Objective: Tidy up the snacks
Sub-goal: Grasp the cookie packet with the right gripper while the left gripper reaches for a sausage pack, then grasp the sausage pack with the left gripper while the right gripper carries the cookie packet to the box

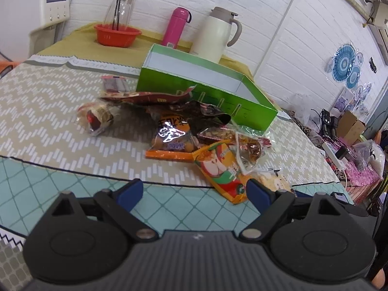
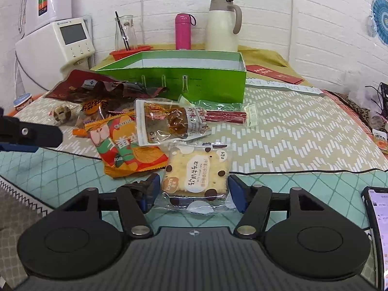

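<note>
A pile of snack packets lies on the table in front of an open green box [image 1: 206, 92] [image 2: 174, 82]. In the right wrist view a cracker packet [image 2: 197, 172] lies between the fingers of my right gripper [image 2: 194, 189], which is open around it without closing. An apple-print orange packet [image 2: 121, 145] [image 1: 223, 167], a clear packet of brown snack [image 2: 167, 121] and red sticks [image 2: 225, 117] lie behind. My left gripper [image 1: 194, 191] is open and empty, just left of the apple packet. One of its fingers [image 2: 29, 133] shows in the right wrist view.
A cream thermos jug [image 2: 223, 26], pink bottle [image 2: 183, 31], glass carafe in a red basket [image 1: 117, 34] and a white appliance [image 2: 70, 41] stand at the back. A phone [image 2: 375, 230] lies at the right. A round wrapped snack [image 1: 95, 116] lies at left.
</note>
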